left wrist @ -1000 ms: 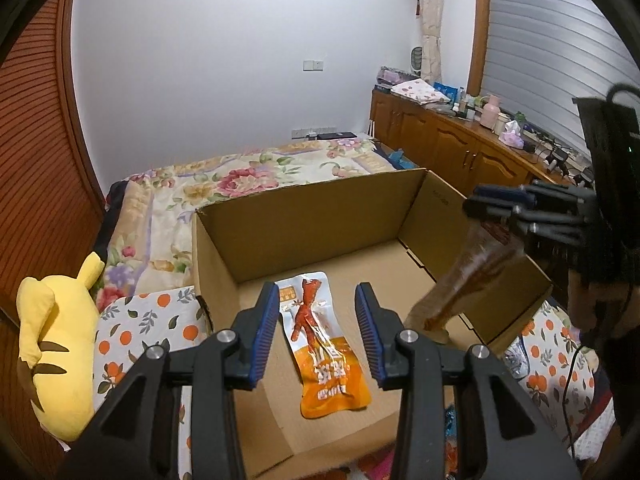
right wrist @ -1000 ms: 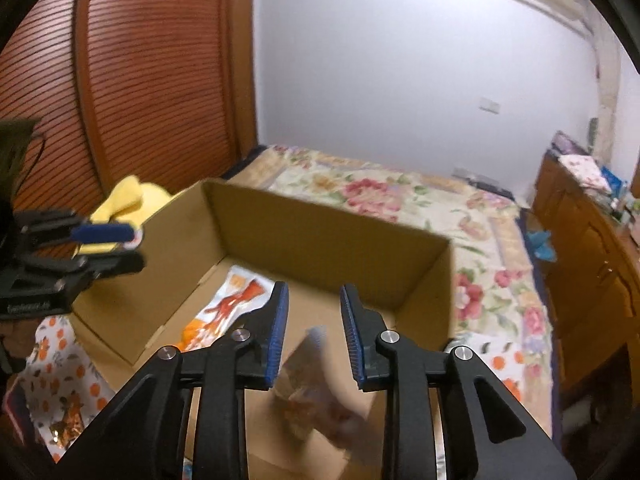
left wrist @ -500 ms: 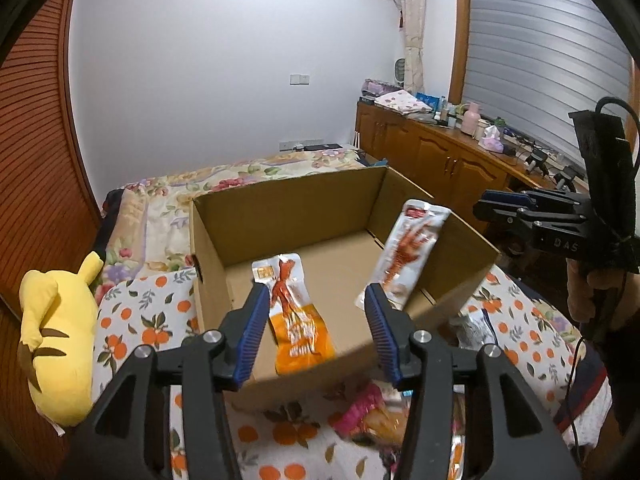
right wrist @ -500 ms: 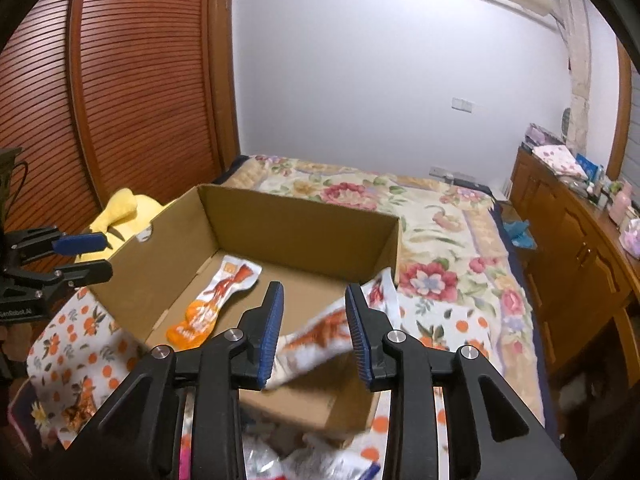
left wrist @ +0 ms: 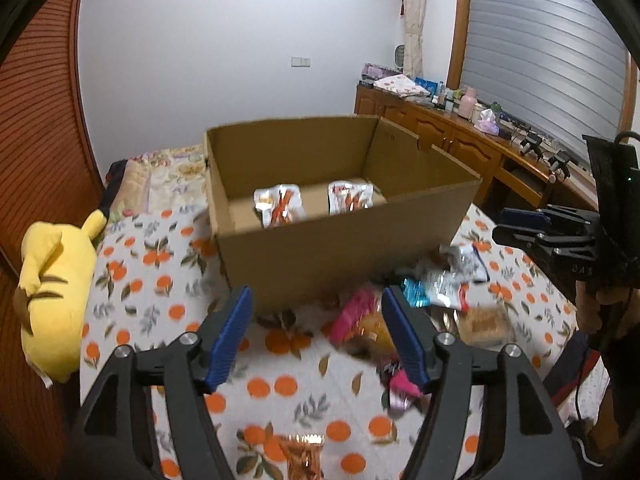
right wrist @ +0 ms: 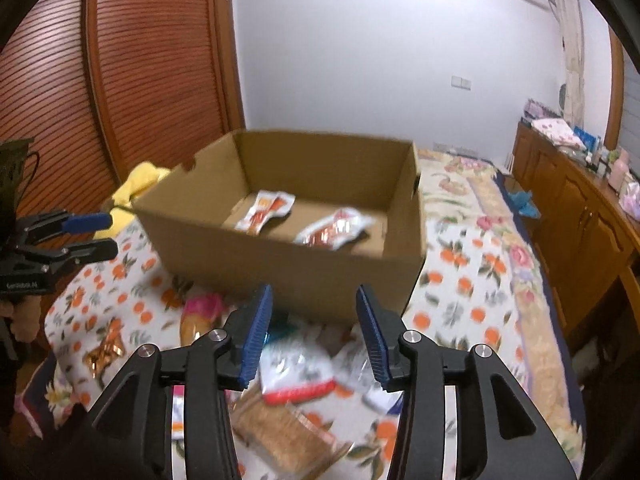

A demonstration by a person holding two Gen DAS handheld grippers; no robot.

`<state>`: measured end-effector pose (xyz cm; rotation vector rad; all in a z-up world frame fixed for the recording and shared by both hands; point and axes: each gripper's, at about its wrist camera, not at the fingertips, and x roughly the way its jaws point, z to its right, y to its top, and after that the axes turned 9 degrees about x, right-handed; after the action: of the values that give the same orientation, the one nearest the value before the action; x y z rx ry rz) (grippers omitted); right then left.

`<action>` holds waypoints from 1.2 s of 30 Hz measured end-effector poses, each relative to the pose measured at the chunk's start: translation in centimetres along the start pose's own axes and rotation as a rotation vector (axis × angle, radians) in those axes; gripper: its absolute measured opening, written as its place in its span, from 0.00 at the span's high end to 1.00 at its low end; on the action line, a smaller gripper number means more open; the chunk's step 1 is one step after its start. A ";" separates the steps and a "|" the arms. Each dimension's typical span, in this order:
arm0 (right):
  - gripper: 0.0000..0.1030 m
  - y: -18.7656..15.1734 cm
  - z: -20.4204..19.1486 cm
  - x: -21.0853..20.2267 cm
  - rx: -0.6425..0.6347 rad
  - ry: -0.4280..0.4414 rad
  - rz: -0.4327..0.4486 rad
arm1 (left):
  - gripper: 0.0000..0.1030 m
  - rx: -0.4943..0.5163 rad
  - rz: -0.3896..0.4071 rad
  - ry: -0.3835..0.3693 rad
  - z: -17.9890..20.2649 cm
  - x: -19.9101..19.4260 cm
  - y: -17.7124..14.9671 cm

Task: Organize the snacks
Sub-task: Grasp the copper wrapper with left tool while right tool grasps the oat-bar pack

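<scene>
An open cardboard box point(left wrist: 344, 248) point(right wrist: 288, 276) stands on the orange-print cloth. Two snack packets lie inside it: an orange one point(left wrist: 280, 204) point(right wrist: 264, 210) and a red-and-white one point(left wrist: 350, 196) point(right wrist: 334, 232). Loose snacks lie in front of the box: a pink-and-orange packet point(left wrist: 360, 320), silver and blue packets point(left wrist: 444, 280), a white-and-red packet point(right wrist: 296, 372) and a cracker pack point(right wrist: 288, 436). My left gripper point(left wrist: 316, 336) is open and empty, held above the cloth before the box. My right gripper point(right wrist: 314, 332) is open and empty above the loose snacks.
A yellow plush toy point(left wrist: 52, 280) lies left of the box. A copper-coloured packet point(left wrist: 304, 456) lies near the front. A floral bedspread point(right wrist: 480, 208) extends behind. A wooden cabinet point(left wrist: 452, 140) with clutter runs along the right wall.
The right gripper let go of the red-and-white packet, which now lies in the box. Both grippers pulled back and down from the box to the loose snacks in front.
</scene>
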<state>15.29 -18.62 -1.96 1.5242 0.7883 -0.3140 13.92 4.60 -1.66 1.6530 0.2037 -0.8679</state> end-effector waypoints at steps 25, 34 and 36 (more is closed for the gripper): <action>0.40 -8.8 -0.5 3.8 -0.012 0.025 -0.200 | 0.33 -0.049 -0.164 -0.005 0.8 1.7 -10.0; 0.35 -9.3 -0.7 3.6 -0.011 0.083 -0.245 | 0.33 -0.070 -0.191 0.001 0.4 1.7 -11.1; 0.35 -9.6 -0.8 3.4 -0.008 0.091 -0.248 | 0.33 -0.059 -0.189 0.011 0.5 1.7 -11.2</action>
<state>11.37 -17.56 -11.32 1.4419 1.0527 -0.4264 8.56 6.81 -11.41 1.6017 0.3942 -0.9851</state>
